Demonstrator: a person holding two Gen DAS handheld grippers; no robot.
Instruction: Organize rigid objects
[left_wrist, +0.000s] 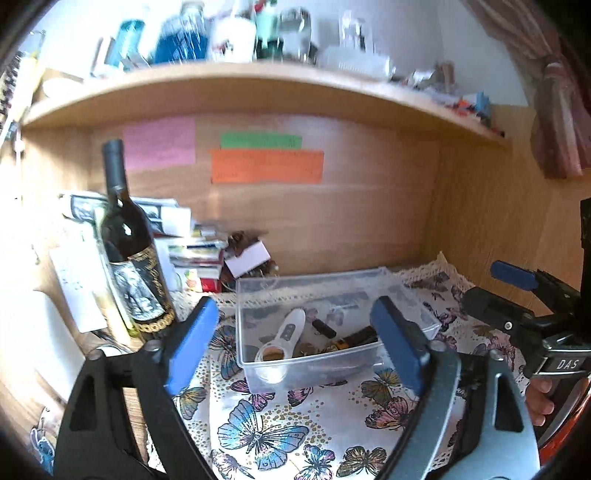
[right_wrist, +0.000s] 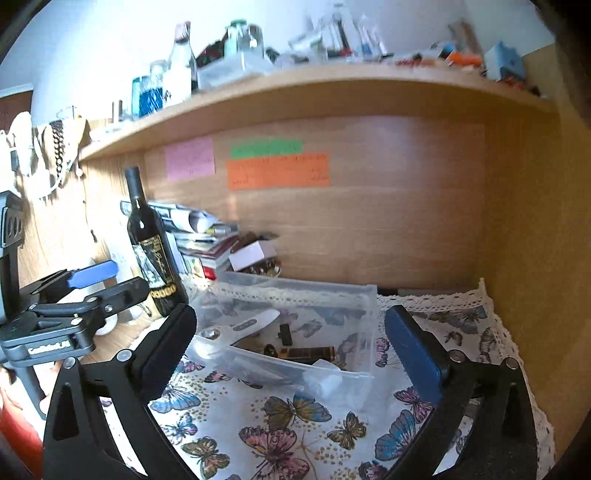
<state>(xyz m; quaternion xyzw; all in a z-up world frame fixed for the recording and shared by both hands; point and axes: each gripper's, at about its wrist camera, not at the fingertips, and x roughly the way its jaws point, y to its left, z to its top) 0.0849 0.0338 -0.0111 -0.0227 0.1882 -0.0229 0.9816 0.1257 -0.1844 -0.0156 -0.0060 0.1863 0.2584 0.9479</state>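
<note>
Directly ahead in both views: clear rectangular plastic tub (left_wrist: 332, 321) on a butterfly-print tablecloth with lace edging (left_wrist: 266, 435), spread over the wooden bench (right_wrist: 122, 338). Left hand-held gripper (left_wrist: 295, 347) hovering before the tub, blue pads spread wide apart, nothing between them. Right hand-held gripper (right_wrist: 291, 350) likewise spread wide and holding nothing, framing the tub from the other side.

Inside the tub, seen best from the left wrist: white plastic handle-shaped tool with a ring end (left_wrist: 284, 339), small dark cylinder (left_wrist: 324, 328), dark stick with a yellowish band (left_wrist: 354, 338). From the right wrist only: folded clear plastic piece (right_wrist: 325, 380) at the tub's near corner, plus the tub's far wall against the back panel. Each view catches the other gripper at its edge.

Dark wine bottle with a black-and-gold label (left_wrist: 135, 258) upright left of the tub, label text too blurred to read. "DAS" legible on the right gripper's body in the left view; white lettering on the left gripper's body in the right view unreadable. Pink, green and orange paper notes (right_wrist: 277, 170) on the back panel, writing illegible.

Open cloth in front of the tub; wooden side panel (right_wrist: 524, 240) close on the right, stacked books and papers (right_wrist: 207, 240) behind the bottle.
</note>
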